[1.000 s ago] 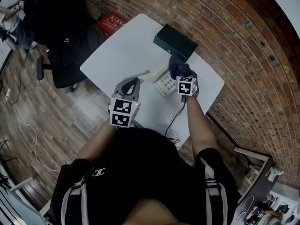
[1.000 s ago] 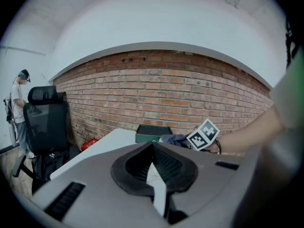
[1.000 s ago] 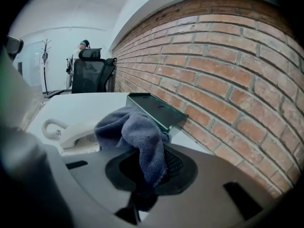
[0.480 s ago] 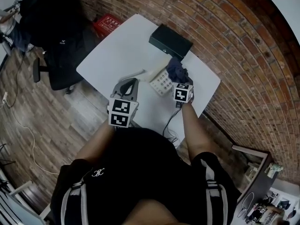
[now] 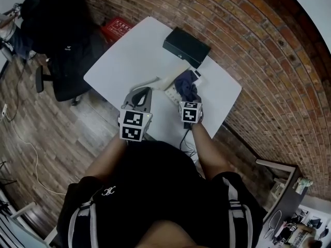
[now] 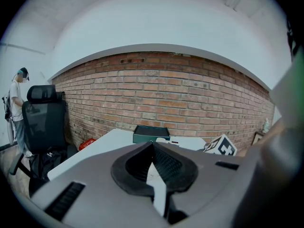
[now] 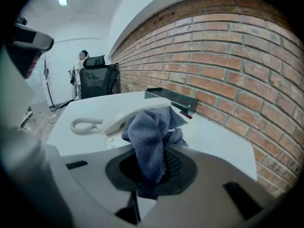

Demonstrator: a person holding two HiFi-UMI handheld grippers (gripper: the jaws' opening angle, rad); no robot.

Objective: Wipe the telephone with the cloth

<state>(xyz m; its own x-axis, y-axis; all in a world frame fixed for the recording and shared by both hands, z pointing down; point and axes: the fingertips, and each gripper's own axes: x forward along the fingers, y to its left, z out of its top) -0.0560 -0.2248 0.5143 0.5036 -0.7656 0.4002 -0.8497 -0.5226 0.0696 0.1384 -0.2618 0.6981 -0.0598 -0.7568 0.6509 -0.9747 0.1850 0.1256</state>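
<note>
A white telephone (image 5: pixel 166 82) lies on the white table (image 5: pixel 129 56), its handset (image 7: pixel 124 119) on the cradle and its coiled cord (image 7: pixel 83 126) trailing to the left. My right gripper (image 5: pixel 187 99) is shut on a dark blue cloth (image 5: pixel 185 87), which lies bunched on the phone's keypad side. In the right gripper view the cloth (image 7: pixel 150 136) sticks up from between the jaws of the gripper (image 7: pixel 152 167) and hides part of the phone. My left gripper (image 5: pixel 144 92) hovers just left of the phone; its jaws (image 6: pixel 153 159) are shut on nothing.
A flat black box (image 5: pixel 186 46) sits at the far side of the table by the brick wall (image 5: pixel 258 61). A black office chair (image 5: pixel 67 50) and a red crate (image 5: pixel 116 26) stand on the floor to the left. A dark cable (image 5: pixel 185 136) hangs off the near table edge.
My right gripper has dragged the cloth leftward and nearer across the phone; the keypad that showed before is now covered. The left gripper has hardly moved.
</note>
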